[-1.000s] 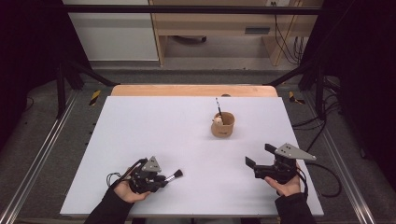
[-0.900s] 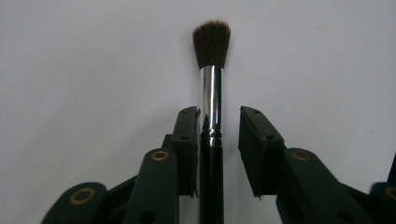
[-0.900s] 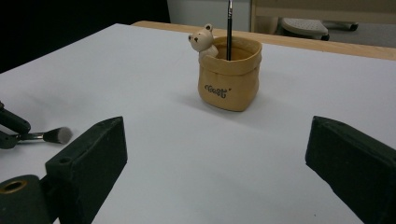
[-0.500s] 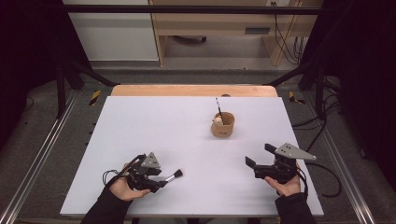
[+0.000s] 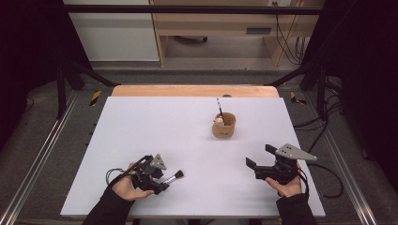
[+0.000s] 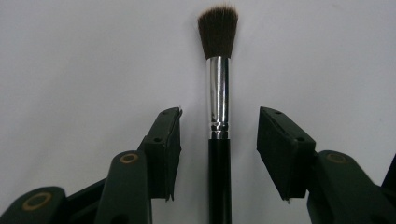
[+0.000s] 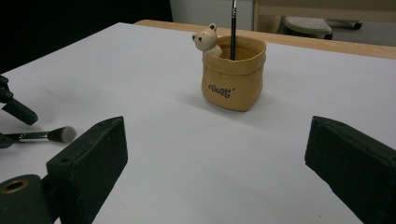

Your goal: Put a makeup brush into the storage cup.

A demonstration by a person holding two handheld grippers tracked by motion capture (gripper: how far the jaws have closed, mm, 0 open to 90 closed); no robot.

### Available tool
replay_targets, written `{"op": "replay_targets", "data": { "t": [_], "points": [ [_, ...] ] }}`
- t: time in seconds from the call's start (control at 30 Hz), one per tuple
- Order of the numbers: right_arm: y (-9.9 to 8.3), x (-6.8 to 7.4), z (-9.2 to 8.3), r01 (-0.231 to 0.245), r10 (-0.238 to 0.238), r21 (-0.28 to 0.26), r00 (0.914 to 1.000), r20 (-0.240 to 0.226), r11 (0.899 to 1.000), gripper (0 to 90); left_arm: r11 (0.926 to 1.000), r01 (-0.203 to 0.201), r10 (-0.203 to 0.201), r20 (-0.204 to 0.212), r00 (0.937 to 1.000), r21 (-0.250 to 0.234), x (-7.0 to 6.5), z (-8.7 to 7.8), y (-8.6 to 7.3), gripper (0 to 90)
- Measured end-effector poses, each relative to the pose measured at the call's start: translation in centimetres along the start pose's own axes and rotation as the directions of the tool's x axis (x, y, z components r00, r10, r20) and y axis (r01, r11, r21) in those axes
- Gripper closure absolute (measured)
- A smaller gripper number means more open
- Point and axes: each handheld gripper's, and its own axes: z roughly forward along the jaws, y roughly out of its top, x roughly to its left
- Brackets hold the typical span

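Left tool spread around a makeup brush lying on the white surface.

The left tool (image 5: 164,180), at about 7 o'clock on the surface (image 5: 155,126), has just been opening its jaws; the makeup brush (image 6: 218,121) lies flat between them with a gap on each side, its dark bristles pointing away from the hand. The right tool (image 5: 256,157), near 4 o'clock, sits with its jaws spread wide and nothing between them. A tan bear pot (image 7: 232,74) stands around 1 o'clock, well apart from both, with a thin dark stick (image 7: 233,28) upright inside it.
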Motion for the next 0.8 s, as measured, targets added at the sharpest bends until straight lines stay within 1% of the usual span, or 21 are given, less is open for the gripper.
{"op": "replay_targets", "data": {
  "t": [0.17, 0.3, 0.47, 0.63, 0.8],
  "points": [
    [-0.01, 0.03, 0.04, 0.000, 0.000, 0.003, 1.0000, -0.001, 1.000, 6.4, 0.9998, 0.014, -0.014, 0.008, 0.9999, 0.012, 0.09, 0.17, -0.09, 52.7],
    [-0.02, -0.02, 0.02, -0.001, 0.001, 0.005, 1.0000, 0.001, 1.000, 6.4, 0.9993, 0.007, -0.008, 0.015, 0.9999, 0.038, 0.03, 0.37, -0.11, 57.2],
    [-0.02, 0.02, 0.06, -0.002, 0.002, 0.006, 1.0000, -0.001, 1.000, 6.4, 0.9986, -0.001, 0.000, 0.018, 0.9998, 0.053, -0.06, 0.37, -0.08, 62.5],
    [-0.03, 0.02, 0.08, -0.001, 0.001, 0.009, 1.0000, 0.000, 1.000, 6.4, 0.9975, -0.004, 0.004, -0.001, 1.0000, 0.070, -0.21, 0.40, 0.06, 67.6],
    [-0.01, 0.02, 0.07, 0.000, 0.000, 0.005, 1.0000, -0.001, 1.000, 6.4, 0.9953, -0.020, 0.022, -0.015, 0.9997, 0.094, -0.50, 0.43, 0.27, 70.2]
  ]
}}
